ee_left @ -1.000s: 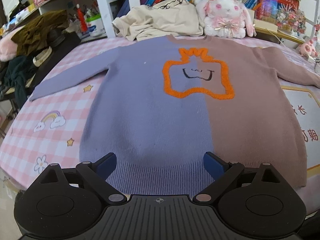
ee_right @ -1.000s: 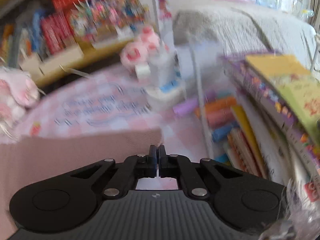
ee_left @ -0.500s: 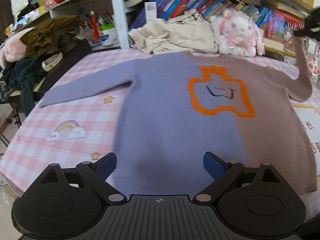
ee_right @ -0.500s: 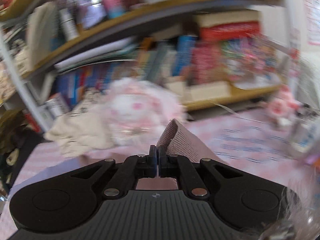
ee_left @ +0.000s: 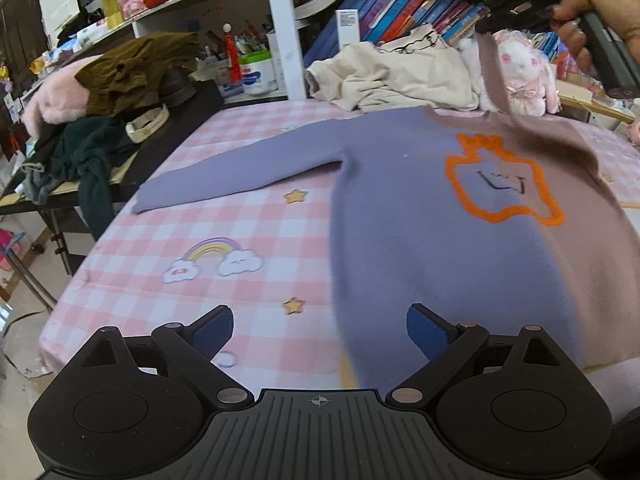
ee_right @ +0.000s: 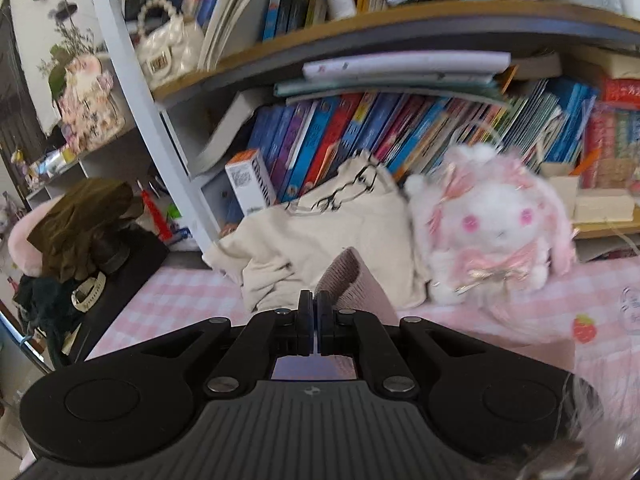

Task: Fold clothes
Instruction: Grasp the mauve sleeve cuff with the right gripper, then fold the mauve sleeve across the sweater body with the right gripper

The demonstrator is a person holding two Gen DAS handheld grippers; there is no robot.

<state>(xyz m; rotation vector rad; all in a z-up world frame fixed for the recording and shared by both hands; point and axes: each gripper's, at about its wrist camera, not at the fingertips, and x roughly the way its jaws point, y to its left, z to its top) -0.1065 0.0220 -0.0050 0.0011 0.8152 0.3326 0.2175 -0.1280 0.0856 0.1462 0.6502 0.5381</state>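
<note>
Pinching the mauve sleeve [ee_right: 352,280] by its ribbed cuff, our right tool [ee_right: 316,320] has its jaws pressed together with only cloth between them, and holds the cuff high above the surface [ee_left: 224,216]. Our left tool [ee_left: 320,332] hovers with jaws spread wide and nothing in them, over the lower left edge of the sweater [ee_left: 420,216].

That sweater lies face up and flat on the pink checked cloth, its purple sleeve [ee_left: 240,176] stretched out to the side, while the mauve one rises from the shoulder to the raised tool.

We judge the grip to be the weak point: only the cuff's edge seems caught, so a quick swing could pull it free and drop the sleeve in a heap. Lifting too far could drag the shoulder and slide the body askew, since nothing pins it down. Behind the collar sit a cream garment [ee_left: 400,72] and a plush rabbit [ee_right: 496,232], near enough that a wide sweep might snag them.
</note>
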